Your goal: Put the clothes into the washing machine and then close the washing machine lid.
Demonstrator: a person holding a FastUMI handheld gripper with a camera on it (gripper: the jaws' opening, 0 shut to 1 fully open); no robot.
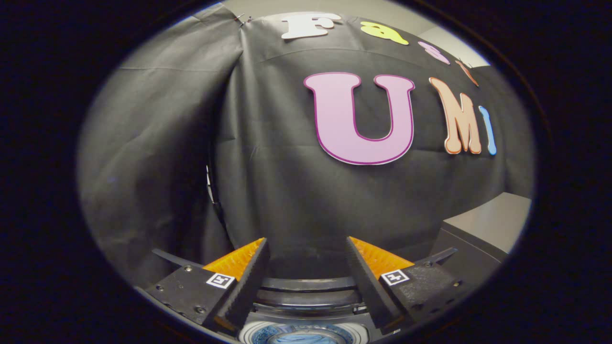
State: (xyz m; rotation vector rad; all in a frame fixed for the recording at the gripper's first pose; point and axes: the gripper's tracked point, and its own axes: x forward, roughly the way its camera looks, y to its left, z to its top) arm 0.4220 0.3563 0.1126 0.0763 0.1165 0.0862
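Below the spread fingers, at 6 o'clock, washing machine (306, 306) drum opening with blue clothes (306, 338) inside. Gripper (306, 248) released, holding nothing, pointed at the black cloth wall (296, 200). Grey cabinet (487, 224) at 3 o'clock.

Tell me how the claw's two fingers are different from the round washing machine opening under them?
The fingers are straight, black wedges with orange backs; the washing machine opening is round, pale-rimmed, with something blue inside. The fingers point forward at the black cloth wall; the opening lies low between them. The claw is open, holding nothing. Both are dark and hard-looking.
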